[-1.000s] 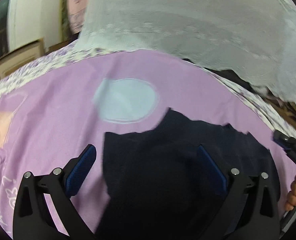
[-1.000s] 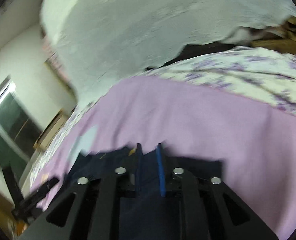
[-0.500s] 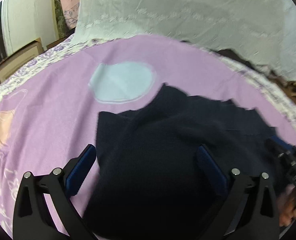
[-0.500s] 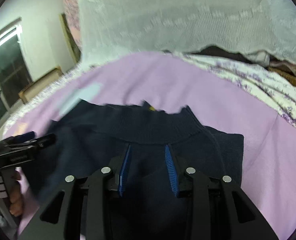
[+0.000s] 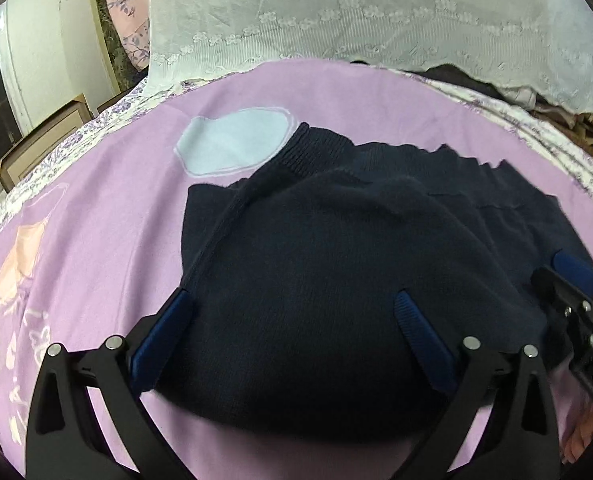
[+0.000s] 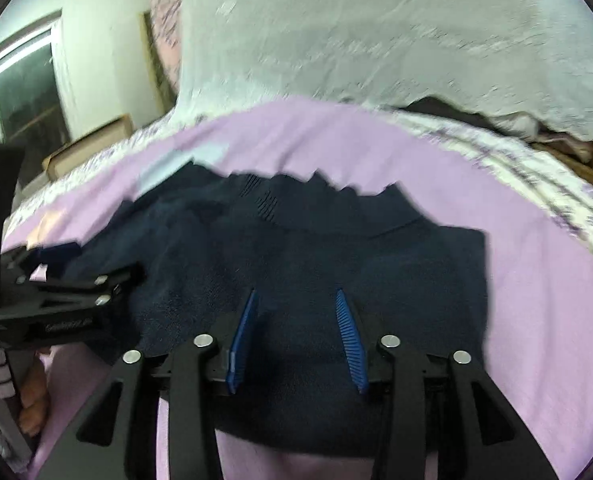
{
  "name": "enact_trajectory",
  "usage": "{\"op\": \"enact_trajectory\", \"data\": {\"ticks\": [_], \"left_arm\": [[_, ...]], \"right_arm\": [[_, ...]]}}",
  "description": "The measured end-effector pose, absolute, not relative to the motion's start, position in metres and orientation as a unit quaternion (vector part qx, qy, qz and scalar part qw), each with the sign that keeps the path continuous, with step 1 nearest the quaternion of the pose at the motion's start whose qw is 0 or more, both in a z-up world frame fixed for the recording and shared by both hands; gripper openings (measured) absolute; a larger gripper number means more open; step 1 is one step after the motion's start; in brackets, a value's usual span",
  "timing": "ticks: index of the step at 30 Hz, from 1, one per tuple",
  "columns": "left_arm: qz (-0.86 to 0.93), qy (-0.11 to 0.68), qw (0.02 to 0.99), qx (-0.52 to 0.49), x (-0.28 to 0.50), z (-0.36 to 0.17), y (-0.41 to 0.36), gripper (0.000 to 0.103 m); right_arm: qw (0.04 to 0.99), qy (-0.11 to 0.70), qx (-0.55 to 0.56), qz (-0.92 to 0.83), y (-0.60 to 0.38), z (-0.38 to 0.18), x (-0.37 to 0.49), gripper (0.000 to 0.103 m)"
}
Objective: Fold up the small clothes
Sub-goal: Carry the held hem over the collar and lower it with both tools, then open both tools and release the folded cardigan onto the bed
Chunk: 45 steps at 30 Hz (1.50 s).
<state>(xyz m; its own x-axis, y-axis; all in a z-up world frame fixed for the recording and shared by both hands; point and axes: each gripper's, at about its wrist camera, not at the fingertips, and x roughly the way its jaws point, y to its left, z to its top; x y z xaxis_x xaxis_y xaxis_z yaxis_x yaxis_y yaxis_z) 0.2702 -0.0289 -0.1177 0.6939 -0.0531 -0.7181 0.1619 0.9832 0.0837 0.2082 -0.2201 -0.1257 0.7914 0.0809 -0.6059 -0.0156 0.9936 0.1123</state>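
Closest in, the left gripper (image 5: 292,300) stands with its blue-padded jaws spread wide over the near hem of the dark navy knitted sweater (image 5: 336,248), the cloth lying between them but not pinched. Beside it, the right gripper (image 6: 296,300) has its ribbed blue fingers parted about halfway, also above the navy knit and holding nothing. Each tool shows at the edge of the other's view: the right one low on the right of the left camera, the left one (image 6: 76,292) at the left of the right camera, a hand wrapped round its handle.

The sweater lies bunched and partly doubled on the lilac bedsheet (image 5: 108,216), its ribbed collar (image 5: 312,148) turned toward the far side and touching a pale blue oval print (image 5: 232,140) on the sheet. Its right edge falls straight, with bare lilac cloth running on to the right edge of the bed; to the left there is more bare sheet, carrying a peach and white printed figure (image 5: 20,256).

Beyond the lilac runs a white border with small purple flowers (image 6: 536,184), then a white lace-trimmed curtain (image 5: 376,20) hanging across the far side. At far left stand a wooden frame (image 5: 44,136), a pale wall and a dark window (image 6: 24,92).
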Motion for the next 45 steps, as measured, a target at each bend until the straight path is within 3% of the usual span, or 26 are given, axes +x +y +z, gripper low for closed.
{"op": "enact_trajectory", "data": {"ticks": [2, 7, 9, 20, 28, 33, 45], "left_arm": [[-0.061, 0.389, 0.917, 0.068, 0.26, -0.118, -0.029, 0.099], [-0.047, 0.407, 0.909, 0.075, 0.252, -0.128, -0.03, 0.099], [-0.04, 0.407, 0.909, 0.082, 0.25, -0.13, -0.032, 0.099], [-0.032, 0.41, 0.91, 0.056, 0.219, -0.136, -0.026, 0.099], [-0.063, 0.375, 0.924, -0.047, 0.189, -0.12, 0.007, 0.099], [-0.07, 0.341, 0.937, -0.042, 0.167, -0.11, 0.004, 0.098], [-0.069, 0.288, 0.955, -0.023, 0.128, -0.095, -0.005, 0.099]], "right_arm": [[0.937, 0.344, 0.062, 0.019, -0.225, -0.132, 0.207, 0.057], [0.924, 0.375, 0.064, 0.022, -0.226, -0.141, 0.202, 0.062], [0.921, 0.386, 0.043, 0.021, -0.218, -0.144, 0.196, 0.07], [0.92, 0.383, 0.078, 0.034, -0.225, -0.145, 0.169, 0.081], [0.933, 0.33, 0.143, -0.005, -0.251, -0.136, 0.132, 0.081], [0.942, 0.28, 0.181, -0.036, -0.267, -0.126, 0.103, 0.081], [0.964, 0.216, 0.143, -0.06, -0.25, -0.106, 0.063, 0.084]]}}
